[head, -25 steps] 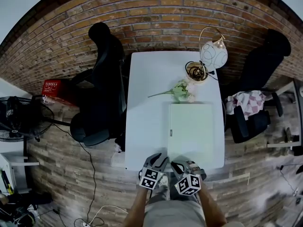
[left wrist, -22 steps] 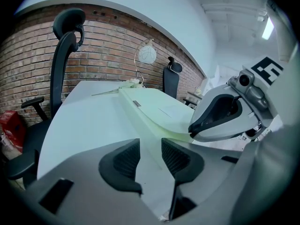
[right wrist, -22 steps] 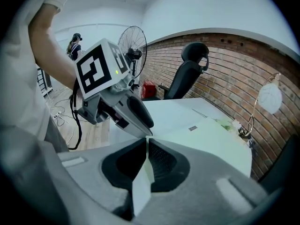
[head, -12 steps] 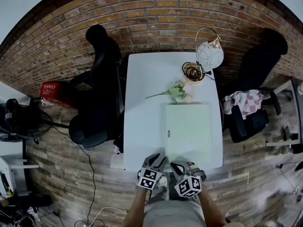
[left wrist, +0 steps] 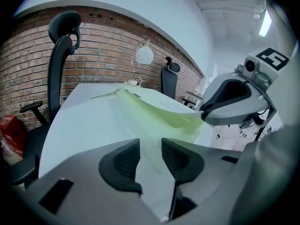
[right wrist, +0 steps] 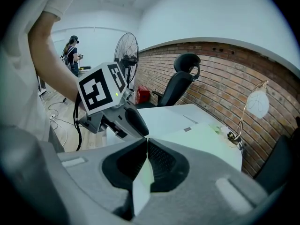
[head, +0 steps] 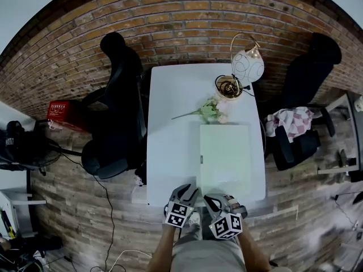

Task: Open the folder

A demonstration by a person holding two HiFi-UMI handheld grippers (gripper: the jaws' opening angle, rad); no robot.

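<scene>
Your left gripper (left wrist: 150, 149) and right gripper (right wrist: 146, 146) are of one build: smooth, light-grey moulded shells, broad and rounded. Each carries two fingers (left wrist: 123, 159) faced with black, finely ribbed pads set in dark recesses. Shallow rectangular slots are sunk into the shell on either side of the pads. Each unit carries a marker cube (head: 179, 215) with white faces printed in black square patterns. On the right unit, a small round grey fitting with a dark centre sits just below its cube. You wear a white short sleeve (right wrist: 47, 6). A pale grey-beige garment (head: 205, 260) shows in the head view; whether shirt or trousers cannot be told.
</scene>
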